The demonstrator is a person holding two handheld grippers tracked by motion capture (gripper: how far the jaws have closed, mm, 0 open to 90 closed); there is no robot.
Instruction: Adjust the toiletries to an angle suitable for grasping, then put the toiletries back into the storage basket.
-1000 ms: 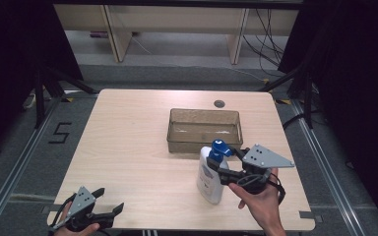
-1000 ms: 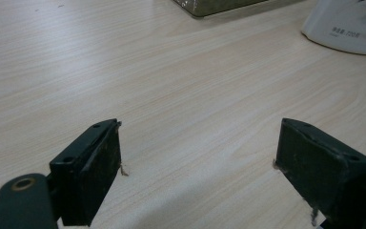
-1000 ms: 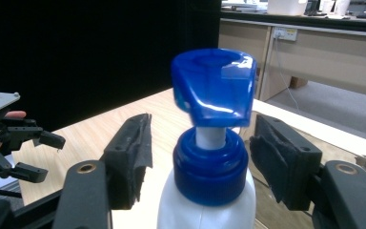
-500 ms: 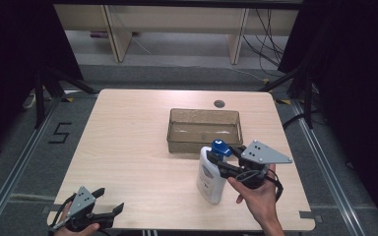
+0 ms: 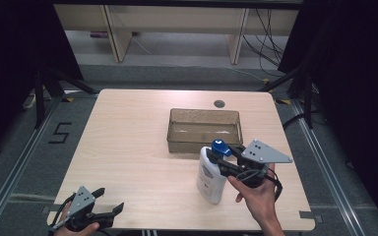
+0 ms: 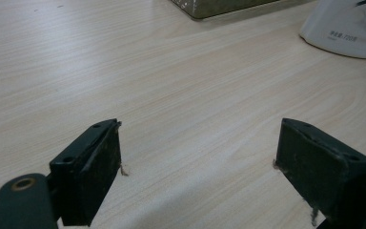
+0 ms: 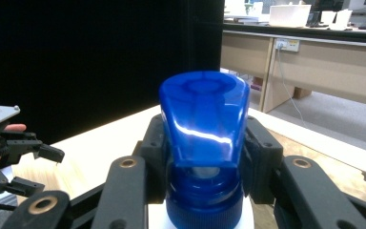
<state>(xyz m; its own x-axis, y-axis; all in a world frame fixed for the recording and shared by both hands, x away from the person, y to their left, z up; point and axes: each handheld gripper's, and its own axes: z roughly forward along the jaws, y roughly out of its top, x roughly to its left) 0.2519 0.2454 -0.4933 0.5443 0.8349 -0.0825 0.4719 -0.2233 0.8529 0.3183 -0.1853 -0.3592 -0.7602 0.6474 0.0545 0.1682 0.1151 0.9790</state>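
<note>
A white bottle [image 5: 210,178] with a blue cap [image 5: 221,147] stands upright on the table's front right. My right gripper [image 5: 220,156] reaches it from the right at cap height. Its jaws have just been closing, and in the right gripper view both pads [image 7: 262,145] press on the sides of the blue cap [image 7: 202,114]. My left gripper [image 5: 110,199] rests at the front left corner, open, with bare tabletop between its jaws [image 6: 198,162]. The bottle's base [image 6: 348,28] lies far ahead of it.
A clear rectangular bin [image 5: 204,143] sits just behind the bottle, near the table's middle right. A small round grommet [image 5: 219,103] marks the far edge. The wooden table [image 5: 128,147] is bare on its left half. Shelving and cables lie beyond it.
The right gripper's jaws have drawn in from either side of the blue cap until they clamp it. The bottle stays upright in place. The left gripper has not moved.
</note>
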